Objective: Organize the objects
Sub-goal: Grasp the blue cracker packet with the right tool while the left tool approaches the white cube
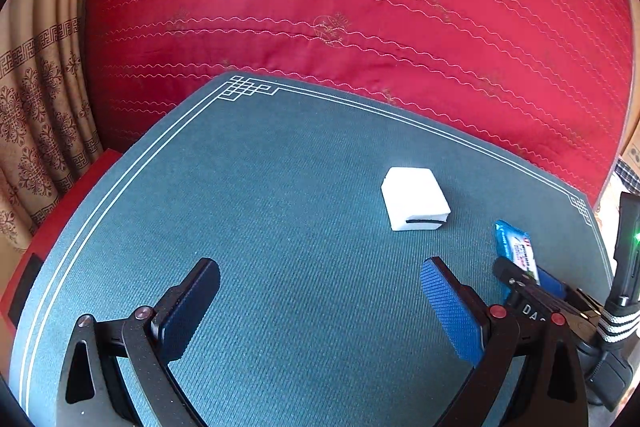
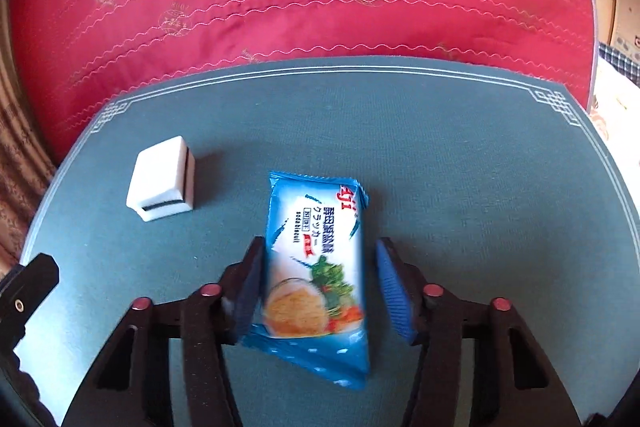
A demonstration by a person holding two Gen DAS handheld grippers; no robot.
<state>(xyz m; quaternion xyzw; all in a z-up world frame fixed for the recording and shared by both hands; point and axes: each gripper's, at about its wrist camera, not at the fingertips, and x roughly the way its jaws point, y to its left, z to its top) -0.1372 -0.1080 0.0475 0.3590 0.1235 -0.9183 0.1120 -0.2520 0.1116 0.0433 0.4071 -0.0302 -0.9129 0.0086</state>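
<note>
Blue soda-cracker packet (image 2: 316, 267) lies between the right gripper (image 2: 320, 279) fingers, left pad touching, right apart, while left gripper (image 1: 320, 307) fingers spread short of the white sponge (image 1: 414, 197).

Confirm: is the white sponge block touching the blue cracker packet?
Apart. The right wrist view shows bare green mat between the white sponge block and the blue cracker packet.

Left gripper (image 1: 320, 303) & right gripper (image 2: 318, 287): black speckled frames, blue ribbed pads on jaws, red/silver rivets.
</note>
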